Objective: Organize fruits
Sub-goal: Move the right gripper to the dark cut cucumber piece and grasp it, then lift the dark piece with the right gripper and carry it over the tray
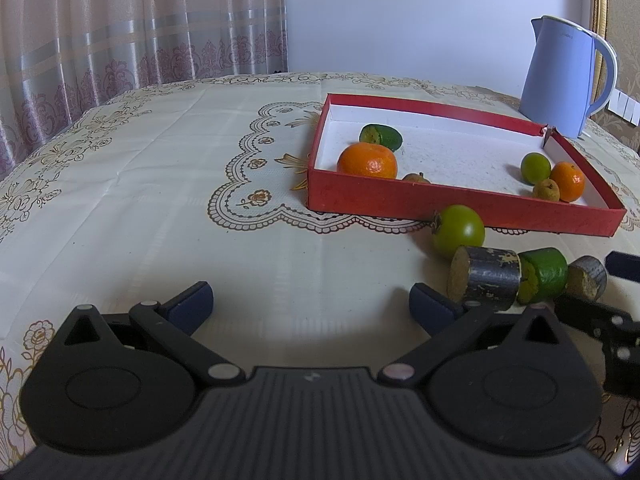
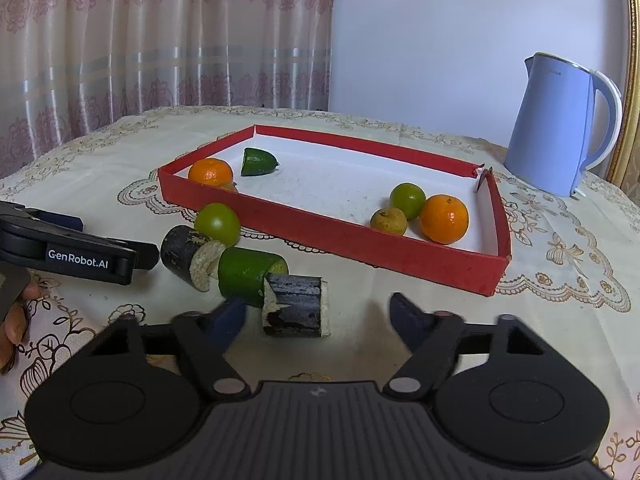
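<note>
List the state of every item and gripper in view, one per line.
Red tray: on the table, holding six pieces of fruit.
Green fruit: outside the tray, by its front wall.
Green piece: on the table between two dark pieces.
Dark piece: between the right gripper's open jaws, not pressed.
Left gripper: open, nothing between its jaws.
Kettle: upright, lid closed.

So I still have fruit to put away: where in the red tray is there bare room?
The red tray is bare through its middle and along the far wall toward the kettle. Its left corner holds an orange and a green half; its right corner is crowded by a lime, a second orange and a small brown fruit.
</note>
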The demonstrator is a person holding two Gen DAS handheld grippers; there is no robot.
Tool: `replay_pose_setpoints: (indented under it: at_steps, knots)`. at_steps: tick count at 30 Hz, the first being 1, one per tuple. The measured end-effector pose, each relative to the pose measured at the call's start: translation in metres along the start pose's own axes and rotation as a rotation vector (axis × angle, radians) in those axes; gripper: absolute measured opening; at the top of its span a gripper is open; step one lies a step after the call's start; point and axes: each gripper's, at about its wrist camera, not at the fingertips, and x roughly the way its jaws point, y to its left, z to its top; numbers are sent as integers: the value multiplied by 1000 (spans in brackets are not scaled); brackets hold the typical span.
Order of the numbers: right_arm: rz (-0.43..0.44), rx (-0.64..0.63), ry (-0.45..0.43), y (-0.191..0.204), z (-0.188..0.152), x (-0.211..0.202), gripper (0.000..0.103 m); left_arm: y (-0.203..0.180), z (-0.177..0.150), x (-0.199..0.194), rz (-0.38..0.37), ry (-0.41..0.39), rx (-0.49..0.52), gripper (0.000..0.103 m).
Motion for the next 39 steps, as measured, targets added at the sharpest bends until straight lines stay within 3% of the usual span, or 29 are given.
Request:
replay_pose_setpoints:
  at_steps: [11,18,39]
  knots:
    - [27,-3,23,1,0,4,43,0,0,0,0,0,0,103]
    - [28,-5,25,2,-1,3,34,0,0,0,-1,0,0,103]
    - [24,54,15,-9,0,2,32,0,0,0,-1,0,0,103]
